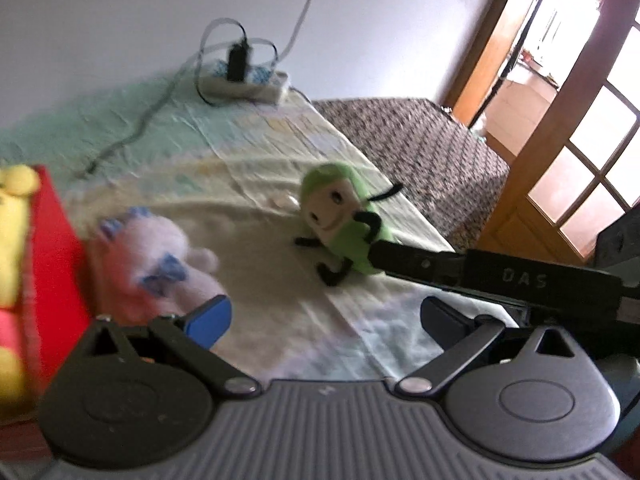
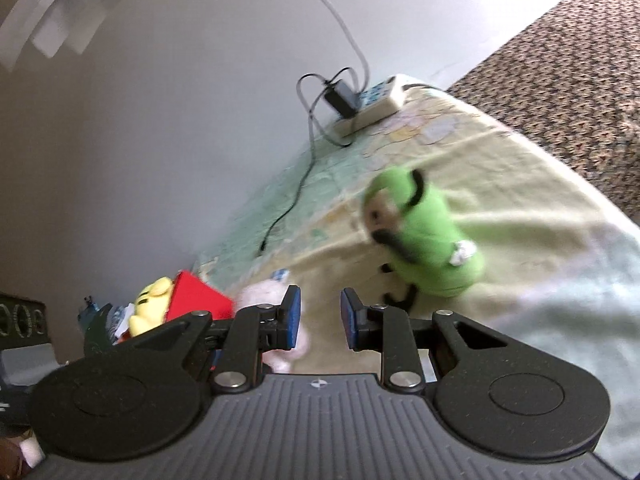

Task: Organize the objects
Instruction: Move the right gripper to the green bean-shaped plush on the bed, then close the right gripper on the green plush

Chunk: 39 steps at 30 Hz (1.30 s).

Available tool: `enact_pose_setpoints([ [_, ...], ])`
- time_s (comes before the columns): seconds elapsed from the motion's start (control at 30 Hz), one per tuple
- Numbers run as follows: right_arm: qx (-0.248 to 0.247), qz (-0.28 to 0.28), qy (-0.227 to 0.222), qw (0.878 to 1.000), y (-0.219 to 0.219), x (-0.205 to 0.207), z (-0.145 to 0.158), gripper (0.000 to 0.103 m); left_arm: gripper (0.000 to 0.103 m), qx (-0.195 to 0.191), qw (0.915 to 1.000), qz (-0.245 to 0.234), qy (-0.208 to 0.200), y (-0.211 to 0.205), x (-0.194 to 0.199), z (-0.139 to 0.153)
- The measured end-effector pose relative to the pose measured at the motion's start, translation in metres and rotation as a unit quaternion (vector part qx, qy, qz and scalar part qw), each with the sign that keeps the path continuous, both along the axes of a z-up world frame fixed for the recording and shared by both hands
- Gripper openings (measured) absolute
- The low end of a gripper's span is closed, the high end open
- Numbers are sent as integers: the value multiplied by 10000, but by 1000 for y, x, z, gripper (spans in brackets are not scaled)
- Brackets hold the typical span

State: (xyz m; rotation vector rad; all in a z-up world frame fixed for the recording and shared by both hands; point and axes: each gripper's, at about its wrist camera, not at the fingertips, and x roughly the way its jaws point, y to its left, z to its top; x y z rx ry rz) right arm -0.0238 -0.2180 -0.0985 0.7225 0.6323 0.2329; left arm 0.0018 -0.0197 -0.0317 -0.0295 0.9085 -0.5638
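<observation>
A green plush toy (image 1: 344,220) with a white face and black limbs sits on the pale bedsheet (image 1: 256,208). A pink and white plush (image 1: 156,256) lies to its left, beside a red box (image 1: 52,260) that holds a yellow plush (image 1: 12,208). My left gripper (image 1: 326,316) is open wide above the sheet, with its left pad next to the pink plush. My right gripper (image 2: 320,320) is open by a narrow gap and holds nothing. The green plush toy (image 2: 424,236) lies ahead of it to the right. In the left wrist view its black finger (image 1: 420,264) reaches toward the green toy's underside.
A white power strip (image 1: 248,84) with a black adapter and trailing cables lies at the far end of the bed, by the wall. A patterned brown mattress (image 1: 412,148) shows to the right. Beyond it stands a wooden door with glass panes (image 1: 580,140).
</observation>
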Motion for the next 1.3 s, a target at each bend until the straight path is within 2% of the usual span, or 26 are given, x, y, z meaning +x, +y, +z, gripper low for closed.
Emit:
enact_pose_setpoints([
  [0.3, -25, -202, 141, 9997, -43, 13, -3, 34, 100, -203, 9977, 57, 649, -37, 30, -30],
  [0.47, -33, -154, 138, 9998, -56, 29, 0, 41, 100, -254, 9974, 14, 673, -58, 45, -35],
  [0.57, -58, -6, 169, 9998, -57, 42, 1, 49, 100, -266, 9976, -1, 643, -69, 55, -40],
  [0.77, -171, 186, 289, 9993, -61, 67, -7, 52, 97, -258, 9971, -12, 715, -86, 80, -51],
  [1.0, 10, 313, 659, 9973, -65, 96, -31, 52, 84, -182, 9956, -122, 916, -101, 102, -70],
  [1.1, 101, 397, 808, 9959, -61, 107, -41, 53, 84, -162, 9950, -100, 976, -102, 107, -78],
  [1.17, 260, 465, 815, 9952, -61, 112, -45, 53, 82, -173, 9944, -82, 1035, -102, 110, -82],
  [1.3, 274, 609, 804, 9945, -55, 118, -47, 55, 78, -297, 9927, -37, 1172, -98, 116, -88],
])
